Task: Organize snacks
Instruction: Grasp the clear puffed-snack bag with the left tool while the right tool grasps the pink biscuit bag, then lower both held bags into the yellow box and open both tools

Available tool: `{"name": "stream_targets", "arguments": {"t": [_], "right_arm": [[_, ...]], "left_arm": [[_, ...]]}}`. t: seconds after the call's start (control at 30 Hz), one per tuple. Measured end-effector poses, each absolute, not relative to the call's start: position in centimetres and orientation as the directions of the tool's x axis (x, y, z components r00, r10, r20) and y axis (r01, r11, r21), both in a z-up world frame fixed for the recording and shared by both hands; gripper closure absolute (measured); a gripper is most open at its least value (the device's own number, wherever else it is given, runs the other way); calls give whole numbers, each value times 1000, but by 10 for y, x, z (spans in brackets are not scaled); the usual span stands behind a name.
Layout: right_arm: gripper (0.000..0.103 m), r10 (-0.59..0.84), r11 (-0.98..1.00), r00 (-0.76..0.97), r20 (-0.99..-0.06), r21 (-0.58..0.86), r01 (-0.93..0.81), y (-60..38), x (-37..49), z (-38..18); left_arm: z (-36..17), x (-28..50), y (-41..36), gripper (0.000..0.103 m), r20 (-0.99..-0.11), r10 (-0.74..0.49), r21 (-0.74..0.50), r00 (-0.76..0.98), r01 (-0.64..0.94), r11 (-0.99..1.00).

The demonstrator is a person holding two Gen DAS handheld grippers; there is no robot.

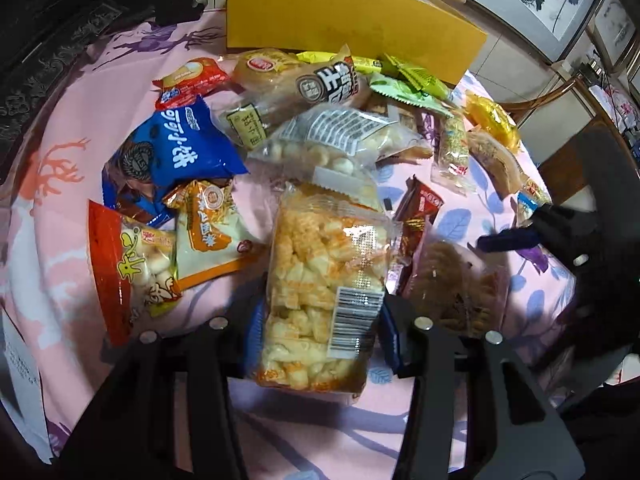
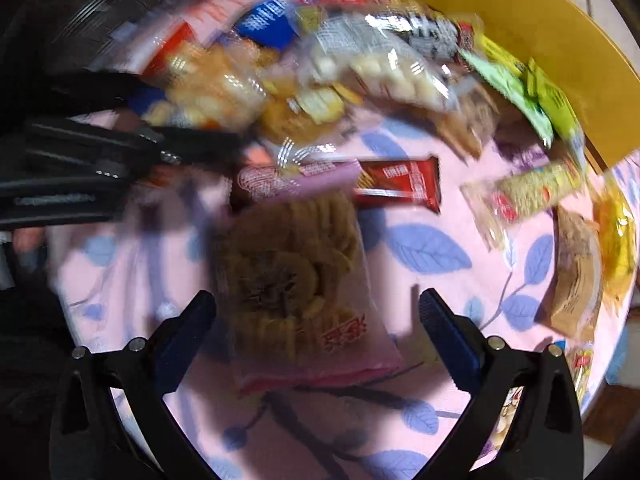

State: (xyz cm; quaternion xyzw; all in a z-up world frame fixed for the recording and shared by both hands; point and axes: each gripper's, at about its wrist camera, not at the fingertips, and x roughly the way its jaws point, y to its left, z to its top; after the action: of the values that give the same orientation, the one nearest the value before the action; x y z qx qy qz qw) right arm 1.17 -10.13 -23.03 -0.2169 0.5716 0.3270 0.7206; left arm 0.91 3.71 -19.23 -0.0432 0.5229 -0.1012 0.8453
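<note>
My left gripper (image 1: 318,326) is shut on a clear bag of orange-white puffed snacks (image 1: 328,280), pads pressed on both its sides. Many snack packets lie on the pink cloth: a blue cookie bag (image 1: 176,156), a red-edged bag (image 1: 128,272), a clear bag of white balls (image 1: 320,152). My right gripper (image 2: 316,312) is open, its jaws wide on either side of a pink-topped bag of brown spiral snacks (image 2: 296,276). It also shows at the right of the left wrist view (image 1: 516,238). The right wrist view is blurred.
A yellow cardboard box (image 1: 340,12) stands at the back of the table, also in the right wrist view (image 2: 520,40). A red wrapper (image 2: 400,184), green packets (image 2: 532,96) and yellow packets (image 2: 616,240) lie to the right. The table edge (image 2: 612,364) is close at the right.
</note>
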Motion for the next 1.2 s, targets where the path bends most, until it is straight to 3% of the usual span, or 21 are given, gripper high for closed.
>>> {"name": "stream_targets", "arguments": {"t": [0.07, 0.13, 0.2, 0.63, 1.2], "right_arm": [[18, 224, 716, 206, -953, 17, -698, -99, 10, -228], [45, 229, 738, 232, -945, 13, -675, -100, 11, -222], [50, 247, 768, 223, -943, 50, -639, -105, 14, -219], [52, 296, 911, 446, -845, 109, -398, -166, 17, -135], [52, 276, 941, 523, -807, 115, -319, -190, 42, -110]], "left_arm": [[-189, 9, 37, 55, -873, -213, -175, 439, 125, 977], [-187, 10, 39, 55, -872, -212, -177, 440, 120, 977], [-183, 11, 40, 55, -870, -210, -177, 446, 115, 978], [-129, 26, 13, 55, -823, -217, -180, 526, 120, 976], [-109, 64, -6, 55, -802, -256, -206, 540, 152, 967]]}}
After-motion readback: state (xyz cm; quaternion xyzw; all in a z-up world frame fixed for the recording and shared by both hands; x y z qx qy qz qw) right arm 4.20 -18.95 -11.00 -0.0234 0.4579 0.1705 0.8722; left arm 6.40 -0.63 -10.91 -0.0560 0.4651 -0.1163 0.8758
